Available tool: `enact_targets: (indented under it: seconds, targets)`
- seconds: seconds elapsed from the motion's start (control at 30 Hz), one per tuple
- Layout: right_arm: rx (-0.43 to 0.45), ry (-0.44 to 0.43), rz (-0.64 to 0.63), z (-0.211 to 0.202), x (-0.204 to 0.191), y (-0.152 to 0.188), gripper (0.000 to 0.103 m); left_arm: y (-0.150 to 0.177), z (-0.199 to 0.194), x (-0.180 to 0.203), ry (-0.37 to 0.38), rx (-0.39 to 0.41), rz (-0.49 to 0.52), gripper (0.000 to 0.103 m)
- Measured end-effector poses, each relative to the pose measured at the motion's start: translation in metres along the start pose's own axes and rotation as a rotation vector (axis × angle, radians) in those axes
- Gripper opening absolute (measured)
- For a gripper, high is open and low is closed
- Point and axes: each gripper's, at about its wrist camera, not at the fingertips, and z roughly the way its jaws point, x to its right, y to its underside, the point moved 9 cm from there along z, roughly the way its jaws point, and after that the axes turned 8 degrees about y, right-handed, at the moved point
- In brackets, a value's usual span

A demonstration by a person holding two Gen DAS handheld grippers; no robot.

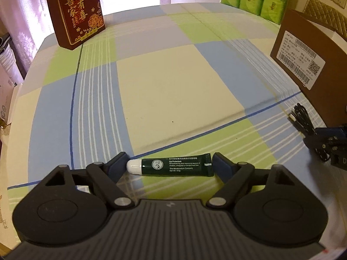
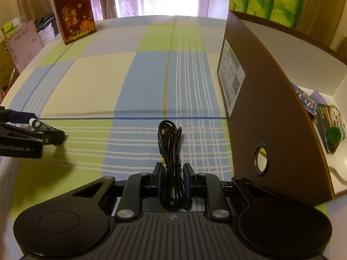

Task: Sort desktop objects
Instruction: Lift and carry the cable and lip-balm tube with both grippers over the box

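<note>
**Two items in hand's reach, box partly filled**

We straddle the lip balm tube [image 1: 173, 167] with our left gripper [image 1: 169, 164], jaws not yet pressing. Our right gripper [image 2: 172, 178] clamps the coiled cable [image 2: 171, 151]. The brown box [image 2: 271, 117] at right already holds several items.

Checked woven cotton-looking tablecloth [image 1: 162, 82], matt, smooth. Dark green glossy plastic lip-balm tube [image 1: 173, 168] w/ white cap. Black rubbery coiled cable [image 2: 171, 151]. Brown matt cardboard box [image 2: 260, 112], paper label.
</note>
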Motion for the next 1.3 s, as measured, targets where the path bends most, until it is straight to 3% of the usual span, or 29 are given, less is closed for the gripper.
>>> enact_targets:
  seconds: [0.27,0.67,1.17,1.23,1.27,1.3]
  targets:
    - [0.01,-0.072,-0.072,-0.009,-0.008,0.01,0.016,0.012,-0.01,0.008,0.021,-0.002,0.019,0.082]
    - [-0.001,-0.192,-0.211,-0.046,-0.003,0.062,0.016,0.054,-0.04,0.052,0.064,-0.034,0.063,0.081]
    - [-0.054,-0.122,-0.179,-0.071,0.086,0.11,0.016,0.077,-0.046,0.179,0.218,-0.049,0.187,0.081]
    - [-0.056,-0.128,-0.173,-0.074,0.094,0.114,0.018,0.078,-0.044,0.193,0.219,-0.052,0.208,0.081]
    - [-0.055,-0.132,-0.173,-0.075,0.097,0.115,0.023,0.079,-0.044,0.198,0.216,-0.054,0.217,0.081]
    - [-0.053,-0.135,-0.175,-0.076,0.098,0.116,0.034,0.08,-0.044,0.201,0.213,-0.056,0.221,0.081]
